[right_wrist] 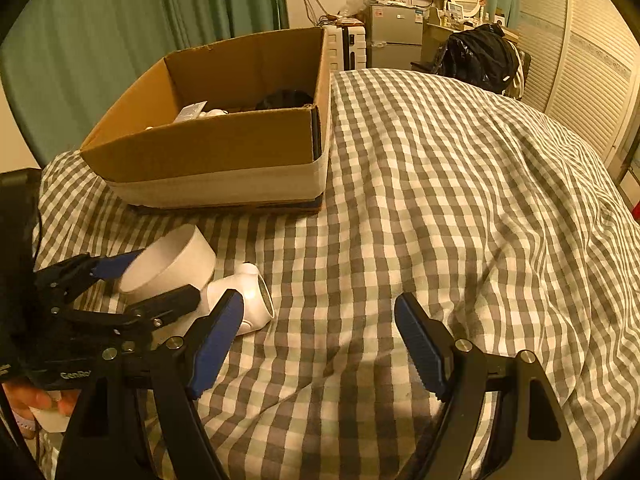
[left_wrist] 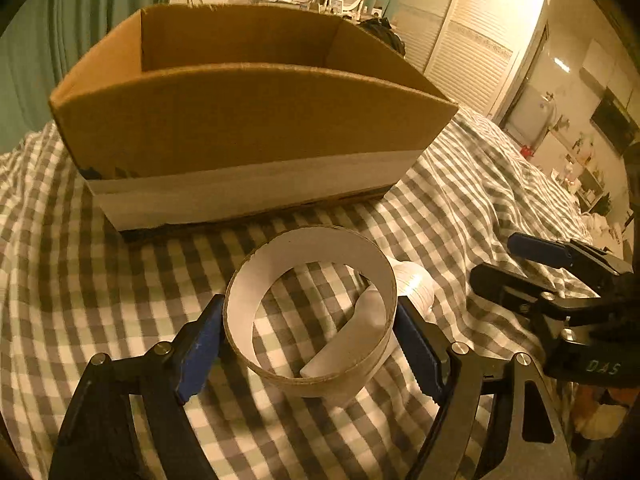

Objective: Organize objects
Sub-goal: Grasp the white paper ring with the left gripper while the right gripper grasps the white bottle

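Observation:
My left gripper (left_wrist: 310,320) is shut on a wide white tape roll (left_wrist: 312,252), one blue pad on each side, just above the checked bed cover. The roll also shows in the right wrist view (right_wrist: 172,264). A small white round gadget (right_wrist: 250,300) lies on the cover right beside the roll; in the left wrist view (left_wrist: 416,284) it peeks out behind the roll. An open cardboard box (left_wrist: 240,120) stands just beyond, and the right wrist view shows its wall (right_wrist: 208,148) with several items inside. My right gripper (right_wrist: 320,332) is open and empty over the cover.
The bed's grey-and-white checked cover (right_wrist: 460,200) spreads wide to the right of the box. A black bag (right_wrist: 480,56) sits past the far edge. Green curtains (right_wrist: 120,20) hang behind the box, and louvred wardrobe doors (right_wrist: 592,80) stand at the right.

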{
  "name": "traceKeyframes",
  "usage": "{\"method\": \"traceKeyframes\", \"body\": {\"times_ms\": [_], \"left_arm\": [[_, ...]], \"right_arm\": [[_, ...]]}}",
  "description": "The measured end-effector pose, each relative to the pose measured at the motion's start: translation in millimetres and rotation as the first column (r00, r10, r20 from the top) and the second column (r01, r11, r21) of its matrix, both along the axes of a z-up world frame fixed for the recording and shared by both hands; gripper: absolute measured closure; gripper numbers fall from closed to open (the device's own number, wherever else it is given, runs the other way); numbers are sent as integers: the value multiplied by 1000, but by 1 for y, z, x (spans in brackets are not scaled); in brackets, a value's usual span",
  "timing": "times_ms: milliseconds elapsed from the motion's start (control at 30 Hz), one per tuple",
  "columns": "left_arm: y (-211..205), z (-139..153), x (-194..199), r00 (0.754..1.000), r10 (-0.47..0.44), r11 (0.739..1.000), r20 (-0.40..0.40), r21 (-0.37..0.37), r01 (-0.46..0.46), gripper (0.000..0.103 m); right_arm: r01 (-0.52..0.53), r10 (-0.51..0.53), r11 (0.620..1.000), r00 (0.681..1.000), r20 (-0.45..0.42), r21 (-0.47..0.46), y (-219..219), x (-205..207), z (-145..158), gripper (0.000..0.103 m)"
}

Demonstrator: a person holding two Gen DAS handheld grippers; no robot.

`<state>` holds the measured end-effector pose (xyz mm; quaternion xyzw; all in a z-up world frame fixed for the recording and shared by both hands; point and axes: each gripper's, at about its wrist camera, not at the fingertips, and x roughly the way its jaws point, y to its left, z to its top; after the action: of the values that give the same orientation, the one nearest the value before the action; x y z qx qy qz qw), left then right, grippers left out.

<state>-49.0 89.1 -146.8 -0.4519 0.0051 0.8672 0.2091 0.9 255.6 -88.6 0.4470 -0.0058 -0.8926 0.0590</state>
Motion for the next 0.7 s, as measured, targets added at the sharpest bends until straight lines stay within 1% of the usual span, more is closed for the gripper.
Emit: {"method": "traceKeyframes", "body": {"times_ms": [100,167,233,333,433,500,600,700], "left_arm": [[-7,8,8,999,40,998,-11,-57,-41,20],[-15,13,18,996,83,987,-40,-131,-88,20],[-20,15,21,991,124,975,-52,-178,-132,20],[-37,17,19,980,192,957,-59,-209,-200,20],[-51,21,19,970,229,942,-84,-232,-243,20],[-57,20,19,966,242,937,-88,-236,-257,20],[-58,16,17,966,248,937,-73,-235,-258,20],[-57,14,16,966,250,936,-71,-239,-259,20]], "right_arm": [[-3,3,1000,1000,1,3,-2,0,0,25],[-6,6,1000,1000,2,-13,-3,1,1,25],[-13,13,999,1000,9,-42,-6,1,1,25],[-24,27,996,999,39,-85,-14,-1,-3,25],[-24,38,989,995,93,-144,-23,-5,-13,25],[-29,50,986,991,126,-167,-31,-8,-20,25],[-32,66,981,982,176,-189,-42,-17,-34,25],[-12,60,971,978,200,-237,-46,-25,-44,25]]}}
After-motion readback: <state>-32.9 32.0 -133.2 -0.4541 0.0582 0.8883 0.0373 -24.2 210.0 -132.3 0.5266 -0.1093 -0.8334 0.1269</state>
